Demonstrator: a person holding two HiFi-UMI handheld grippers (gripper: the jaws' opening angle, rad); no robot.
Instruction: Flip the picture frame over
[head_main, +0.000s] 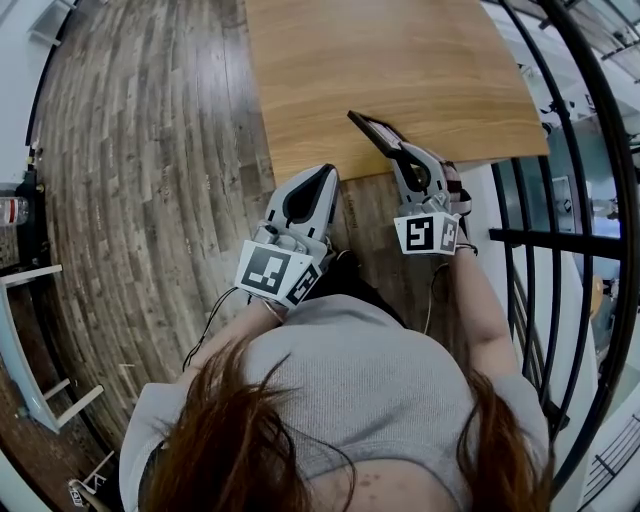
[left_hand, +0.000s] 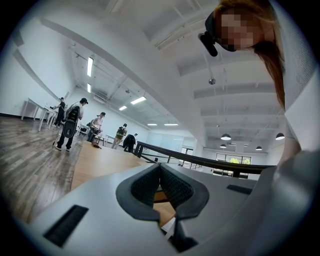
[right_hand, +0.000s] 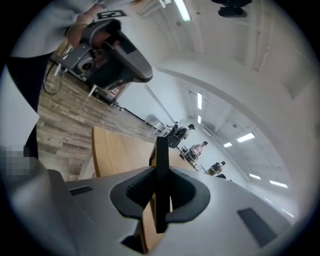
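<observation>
We see the right tool (head_main: 398, 150) clamped on the dark picture frame (head_main: 372, 128), which sits edge-on between its pads, right of centre in the head view, tilted over the counter's (head_main: 380, 60) near edge. The left tool (head_main: 322, 176), lower left of it, has its jaws together on nothing.

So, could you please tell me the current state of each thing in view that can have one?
picture frame: tilted up on edge over the near edge of the table, gripped by the right claw.
right claw: shut on the picture frame, which stands edge-on between its pads.
left claw: shut, with nothing between its pads.
</observation>
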